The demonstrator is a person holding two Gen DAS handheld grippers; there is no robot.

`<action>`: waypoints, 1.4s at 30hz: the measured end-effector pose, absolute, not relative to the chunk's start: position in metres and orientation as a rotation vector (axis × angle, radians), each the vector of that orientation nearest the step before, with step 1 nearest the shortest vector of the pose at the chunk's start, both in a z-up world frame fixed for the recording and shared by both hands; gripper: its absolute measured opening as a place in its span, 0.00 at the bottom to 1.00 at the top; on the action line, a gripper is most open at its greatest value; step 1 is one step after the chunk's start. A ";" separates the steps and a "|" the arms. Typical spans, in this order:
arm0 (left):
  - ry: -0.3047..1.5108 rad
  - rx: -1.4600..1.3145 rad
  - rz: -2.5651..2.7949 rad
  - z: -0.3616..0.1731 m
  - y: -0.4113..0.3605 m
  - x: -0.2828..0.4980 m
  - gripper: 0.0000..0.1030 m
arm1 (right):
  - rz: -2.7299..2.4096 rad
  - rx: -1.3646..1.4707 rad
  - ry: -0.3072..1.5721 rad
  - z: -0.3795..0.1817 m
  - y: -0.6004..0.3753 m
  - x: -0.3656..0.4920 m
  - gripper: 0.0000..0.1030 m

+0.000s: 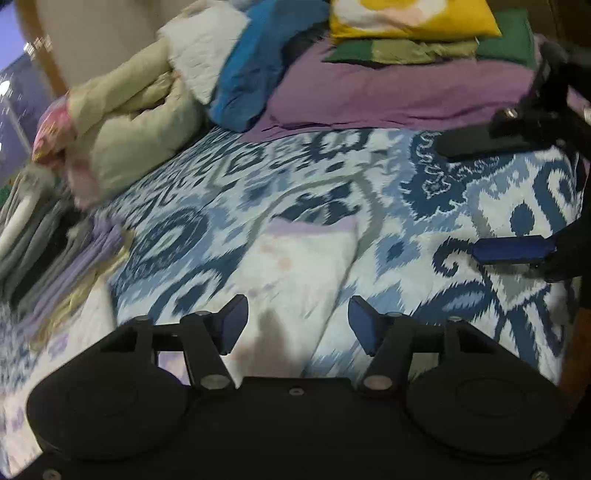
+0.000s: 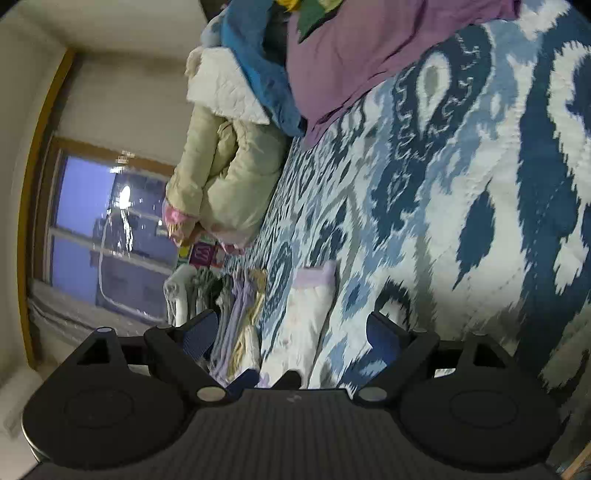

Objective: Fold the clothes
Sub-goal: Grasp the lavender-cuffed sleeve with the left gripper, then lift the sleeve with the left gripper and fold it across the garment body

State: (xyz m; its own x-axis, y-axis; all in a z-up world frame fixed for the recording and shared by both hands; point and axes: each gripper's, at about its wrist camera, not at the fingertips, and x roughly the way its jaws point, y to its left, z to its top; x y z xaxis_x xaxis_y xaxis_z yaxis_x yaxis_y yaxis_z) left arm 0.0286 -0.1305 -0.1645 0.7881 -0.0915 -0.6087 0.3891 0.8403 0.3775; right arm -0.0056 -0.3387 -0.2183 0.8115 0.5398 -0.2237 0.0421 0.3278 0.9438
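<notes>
A folded white garment with a lilac band [image 1: 299, 266] lies flat on the blue patterned bedspread [image 1: 369, 184]. My left gripper [image 1: 297, 323] hovers just above its near end, open and empty. The garment also shows in the right wrist view [image 2: 306, 321], between my right gripper's fingers. My right gripper [image 2: 291, 334] is open and empty; in the left wrist view it shows at the right edge [image 1: 491, 195], well apart from the garment. A stack of folded clothes [image 1: 62, 254] lies left of the garment, also seen in the right wrist view [image 2: 236, 325].
A cream puffy jacket [image 1: 136, 122] lies at the bed's far left. A purple sheet [image 1: 388, 92], blue blanket [image 1: 258, 66], white quilt [image 1: 203, 48], green cloth [image 1: 406, 50] and yellow pillow [image 1: 410, 18] pile at the head. A window [image 2: 110, 236] is beyond the bed's left side.
</notes>
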 end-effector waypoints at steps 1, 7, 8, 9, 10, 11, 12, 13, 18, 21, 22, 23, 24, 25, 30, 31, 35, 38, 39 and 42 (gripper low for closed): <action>0.610 0.548 -0.268 -0.167 -0.139 0.031 0.58 | 0.345 1.218 0.564 -0.220 -0.340 -0.004 0.84; 0.597 0.693 -0.212 -0.187 -0.169 0.050 0.51 | 0.320 1.254 0.525 -0.225 -0.348 -0.003 0.84; 0.594 0.712 -0.196 -0.190 -0.172 0.054 0.50 | 0.316 1.260 0.518 -0.226 -0.349 -0.003 0.84; 0.595 0.719 -0.179 -0.192 -0.175 0.058 0.50 | 0.311 1.266 0.512 -0.227 -0.350 -0.003 0.84; 0.596 0.724 -0.167 -0.193 -0.177 0.061 0.46 | 0.307 1.272 0.505 -0.228 -0.352 -0.003 0.84; 0.598 0.726 -0.156 -0.194 -0.178 0.065 0.38 | 0.303 1.278 0.498 -0.229 -0.353 -0.003 0.84; 0.607 0.715 -0.150 -0.194 -0.178 0.068 0.31 | 0.299 1.283 0.492 -0.230 -0.354 -0.003 0.84; 0.618 0.688 -0.144 -0.191 -0.175 0.069 0.19 | 0.294 1.289 0.485 -0.230 -0.355 -0.003 0.84; 0.654 0.481 -0.151 -0.164 -0.146 0.067 0.09 | 0.295 1.261 0.455 -0.227 -0.354 -0.003 0.84; 0.661 0.262 -0.169 -0.135 -0.107 0.061 0.08 | 0.333 1.194 0.422 -0.215 -0.345 -0.008 0.84; 0.654 0.179 -0.182 -0.124 -0.091 0.058 0.08 | 0.350 1.167 0.414 -0.211 -0.340 -0.009 0.84; 0.645 0.099 -0.194 -0.114 -0.074 0.054 0.08 | 0.368 1.135 0.407 -0.206 -0.334 -0.011 0.84; 0.629 0.034 -0.196 -0.105 -0.057 0.049 0.08 | 0.387 1.102 0.400 -0.201 -0.327 -0.012 0.84; 0.613 -0.032 -0.199 -0.096 -0.040 0.044 0.08 | 0.408 1.066 0.396 -0.196 -0.320 -0.013 0.84; 0.533 -0.277 -0.167 -0.063 0.045 0.014 0.07 | 0.558 0.741 0.423 -0.167 -0.251 -0.025 0.84; 0.517 -0.314 -0.154 -0.060 0.061 0.008 0.07 | 0.591 0.652 0.433 -0.162 -0.232 -0.028 0.84; 0.461 -0.423 -0.084 -0.051 0.117 -0.022 0.07 | 0.676 0.345 0.456 -0.153 -0.159 -0.045 0.83; 0.427 -0.483 -0.047 -0.051 0.148 -0.045 0.07 | 0.697 0.193 0.477 -0.156 -0.114 -0.054 0.80; 0.422 -0.492 -0.042 -0.052 0.156 -0.050 0.07 | 0.694 0.154 0.482 -0.158 -0.101 -0.055 0.74; 0.407 -0.518 -0.025 -0.055 0.179 -0.066 0.07 | 0.660 0.022 0.476 -0.163 -0.072 -0.061 0.51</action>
State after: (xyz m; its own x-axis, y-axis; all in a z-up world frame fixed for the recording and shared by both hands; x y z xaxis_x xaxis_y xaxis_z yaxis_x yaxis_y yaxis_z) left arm -0.0665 0.1787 -0.0549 0.9199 -0.1249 -0.3717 -0.0784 0.8702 -0.4865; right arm -0.0613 -0.0720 -0.1634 0.6868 0.5943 -0.4185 -0.5843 0.7939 0.1685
